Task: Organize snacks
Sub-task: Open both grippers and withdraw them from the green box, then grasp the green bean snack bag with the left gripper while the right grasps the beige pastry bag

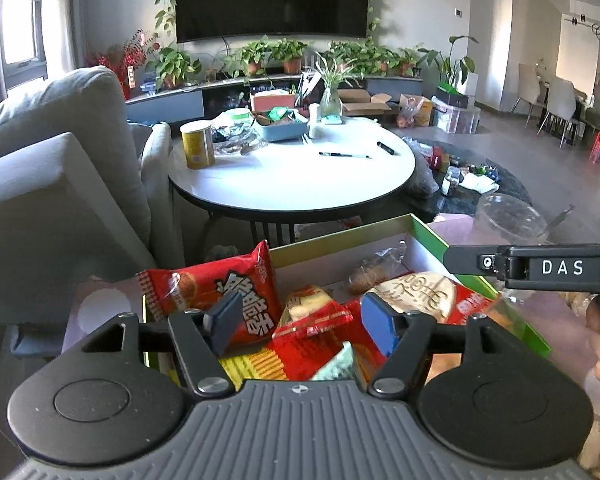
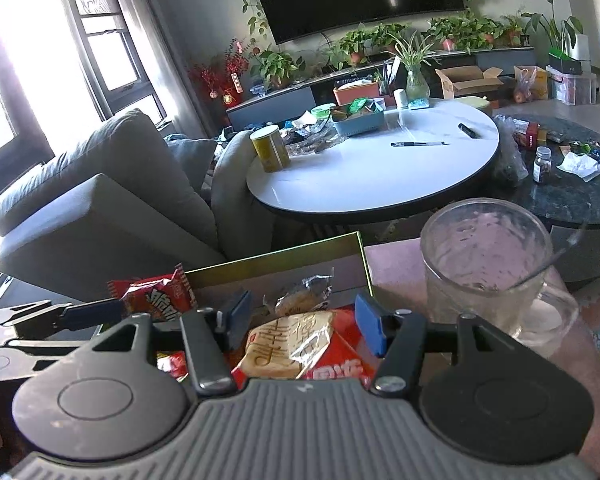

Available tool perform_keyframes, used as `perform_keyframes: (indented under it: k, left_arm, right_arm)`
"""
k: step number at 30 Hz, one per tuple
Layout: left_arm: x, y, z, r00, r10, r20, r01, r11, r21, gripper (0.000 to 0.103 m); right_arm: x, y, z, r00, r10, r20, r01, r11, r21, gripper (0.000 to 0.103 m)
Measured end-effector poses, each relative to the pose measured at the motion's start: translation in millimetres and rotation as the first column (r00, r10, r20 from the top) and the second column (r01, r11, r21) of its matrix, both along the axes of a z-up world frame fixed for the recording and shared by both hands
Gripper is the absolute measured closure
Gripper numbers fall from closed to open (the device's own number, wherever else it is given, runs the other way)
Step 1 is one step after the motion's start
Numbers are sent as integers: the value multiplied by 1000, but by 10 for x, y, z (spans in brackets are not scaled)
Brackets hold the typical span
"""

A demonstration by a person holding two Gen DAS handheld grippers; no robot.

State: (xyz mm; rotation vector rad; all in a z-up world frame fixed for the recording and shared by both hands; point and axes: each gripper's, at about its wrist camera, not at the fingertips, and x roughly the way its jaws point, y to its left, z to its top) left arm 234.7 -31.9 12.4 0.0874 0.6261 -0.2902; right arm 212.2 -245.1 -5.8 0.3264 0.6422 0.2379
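A green-edged cardboard box (image 1: 424,226) holds several snack packets. A red chip bag (image 1: 220,288) leans at its left, a small red-and-yellow packet (image 1: 312,312) lies in the middle, and a beige rice-cracker packet (image 1: 420,294) lies at the right. A clear-wrapped brown pastry (image 1: 374,272) lies at the back. My left gripper (image 1: 304,320) is open and empty over the packets. My right gripper (image 2: 302,320) is open and empty above the beige packet (image 2: 288,346), with the pastry (image 2: 300,298) beyond. The box (image 2: 276,256) and the red bag (image 2: 160,300) show there too.
A glass mug (image 2: 488,264) stands right of the box on a pink surface. A grey sofa (image 2: 100,208) is at the left. A white round table (image 2: 376,168) carries a yellow can (image 2: 270,148), a blue tray and pens. A dark table (image 2: 572,184) is at the right.
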Motion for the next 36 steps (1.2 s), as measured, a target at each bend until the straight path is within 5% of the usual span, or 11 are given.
perform_keyframes:
  k: [6,25,36]
  left_arm:
    - [-316,29,62,1000,-3,18,3,1000,0,31]
    - [-1153,151,-30,1000,-18,-17,18,1000,-18,30]
    - [-1460,194,-70,1000,-2,-24,2,1000,-26,30]
  right_arm:
    - [-249,-3,45,1000,20,10,-20,1000,-5,46]
    - [-1003,-35,-4,997,71,2,-71,997,-12,45]
    - [-1407,-38,52,988,117,106,-111,992,-61,41]
